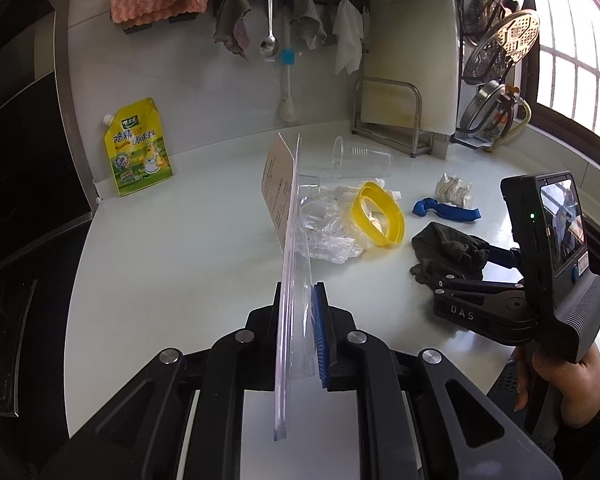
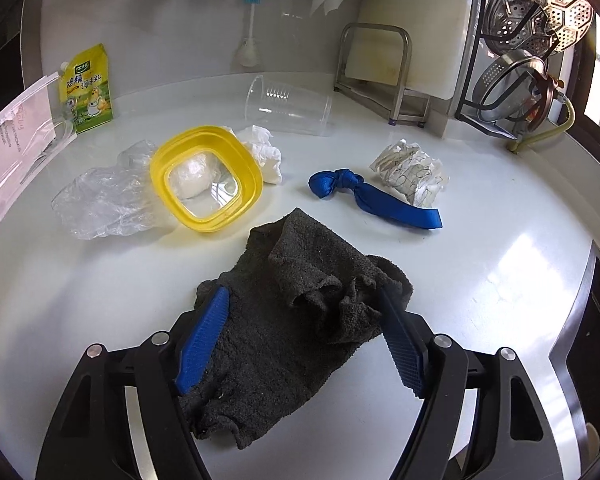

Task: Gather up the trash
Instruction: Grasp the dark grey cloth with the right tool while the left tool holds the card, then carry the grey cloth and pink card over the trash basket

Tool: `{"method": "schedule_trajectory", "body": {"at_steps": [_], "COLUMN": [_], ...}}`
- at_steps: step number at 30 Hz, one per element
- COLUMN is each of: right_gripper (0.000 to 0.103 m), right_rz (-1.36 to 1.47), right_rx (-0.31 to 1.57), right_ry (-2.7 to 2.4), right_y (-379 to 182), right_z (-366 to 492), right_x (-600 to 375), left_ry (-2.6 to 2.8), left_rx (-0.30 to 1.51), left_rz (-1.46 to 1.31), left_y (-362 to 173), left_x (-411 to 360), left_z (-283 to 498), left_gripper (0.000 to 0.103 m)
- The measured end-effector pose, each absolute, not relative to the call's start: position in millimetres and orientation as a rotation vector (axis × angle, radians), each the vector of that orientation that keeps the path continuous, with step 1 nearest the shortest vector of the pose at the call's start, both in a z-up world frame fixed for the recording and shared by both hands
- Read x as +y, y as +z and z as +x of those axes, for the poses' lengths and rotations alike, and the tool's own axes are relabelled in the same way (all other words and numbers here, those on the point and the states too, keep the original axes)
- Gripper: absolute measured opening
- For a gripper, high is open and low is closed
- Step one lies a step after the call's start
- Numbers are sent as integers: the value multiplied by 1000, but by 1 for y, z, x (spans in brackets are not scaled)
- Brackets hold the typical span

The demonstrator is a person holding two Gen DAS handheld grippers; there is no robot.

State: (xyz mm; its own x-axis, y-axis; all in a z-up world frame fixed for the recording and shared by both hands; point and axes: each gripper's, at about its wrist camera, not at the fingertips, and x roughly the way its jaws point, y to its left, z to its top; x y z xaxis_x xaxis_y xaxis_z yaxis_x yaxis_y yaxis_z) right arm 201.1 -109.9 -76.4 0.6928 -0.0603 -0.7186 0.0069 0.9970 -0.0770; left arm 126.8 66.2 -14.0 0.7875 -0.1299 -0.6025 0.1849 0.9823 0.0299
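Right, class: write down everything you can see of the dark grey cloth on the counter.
The dark grey cloth looks like nubbly, fleecy fabric, charcoal all over. It lies crumpled flat on the white counter, with folds bunched on its right side. The right gripper straddles it, jaws open, a blue ribbed pad at each edge, not squeezing it. The yellow ring-shaped lid and knotted blue strap lie just beyond, apart from it.

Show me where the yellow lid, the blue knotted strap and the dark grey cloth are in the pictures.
yellow lid (image 2: 251,168): right wrist view, on its right rim.
blue knotted strap (image 2: 396,206): right wrist view, on the flat band.
dark grey cloth (image 2: 284,320): right wrist view, on its middle, between the open fingers.
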Motion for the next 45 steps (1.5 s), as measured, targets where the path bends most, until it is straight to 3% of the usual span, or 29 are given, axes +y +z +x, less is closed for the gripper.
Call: {"method": "schedule_trajectory", "body": {"at_steps": [3,5,7,10,26,45], "right_gripper": [57,39,29,24,22,23], "right_rz": [-70,-70,-44,11,54,107], "right_rx": [804,799,796,787,681,742], "right_ry": [-40,-45,-37,-25,-27,-69], "right_y": [-75,-74,-71,-66,-29,-62], "right_z": [199,197,193,184,45,-75], "right_x": [-112,-116,-122,-132,-150,-175], "left_ry": [-152,-140,-137,-128,-186,-295], "left_rx": [654,656,655,648,675,741], "left_rz": [71,66,62,65,49,112], "left_y": [-16,-17,-17,-16,-17,-48], "left_x": [69,70,69,66,36,-18], "left_z": [123,119,115,107,35,-61], "left_gripper": [13,13,13,13,13,13]}}
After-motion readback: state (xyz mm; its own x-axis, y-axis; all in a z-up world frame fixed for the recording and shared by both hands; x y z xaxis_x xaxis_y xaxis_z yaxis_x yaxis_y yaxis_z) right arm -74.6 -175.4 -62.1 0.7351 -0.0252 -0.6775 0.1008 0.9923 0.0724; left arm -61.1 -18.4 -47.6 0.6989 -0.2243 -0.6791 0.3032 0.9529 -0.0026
